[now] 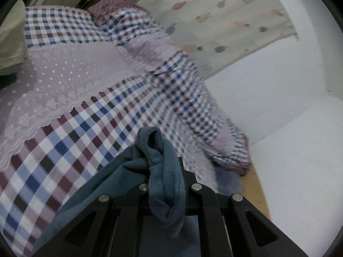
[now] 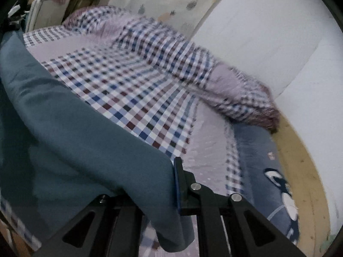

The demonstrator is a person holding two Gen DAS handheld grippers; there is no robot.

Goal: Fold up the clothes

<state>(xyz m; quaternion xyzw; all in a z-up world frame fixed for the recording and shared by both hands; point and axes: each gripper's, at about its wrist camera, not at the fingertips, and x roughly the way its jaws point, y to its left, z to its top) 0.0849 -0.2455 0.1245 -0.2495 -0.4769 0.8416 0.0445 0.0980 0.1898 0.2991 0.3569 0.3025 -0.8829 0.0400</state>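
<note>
**Both claws clamped on the teal garment above the bed**

We held the left gripper (image 1: 165, 184) closed on a bunched fold of the teal garment (image 1: 165, 167). The soft cloth rose in a loop between its two black fingers and hung back down over the frame of the claw, hiding the pads. From there the garment ran off to our left and low, over the near edge of the bed.

We held the right gripper (image 2: 169, 184) pinched on another part of the same teal garment (image 2: 81, 132). Only its right finger, with a blue pad (image 2: 177, 184), showed; the cloth was pressed against that pad and draped over the left finger, which we could not see. The garment spread from this claw in a broad, smooth sheet toward the left edge of the view, lifted clear of the checked bedcover (image 2: 133, 90).

The checked bedcover (image 1: 70, 141), in white, blue and maroon squares, lay across the bed beneath both claws. A lilac lace-edged panel (image 1: 55, 85) lay on it toward the far left of the bed. At the right edge of the bed the cover was rumpled into a ridge, and past it we saw a blue blanket (image 2: 263, 167) with a cartoon figure, a strip of wooden frame (image 2: 304, 171) and a white wall (image 2: 268, 32). A pale patterned cloth (image 1: 227, 15) hung on the wall at the far side.
</note>
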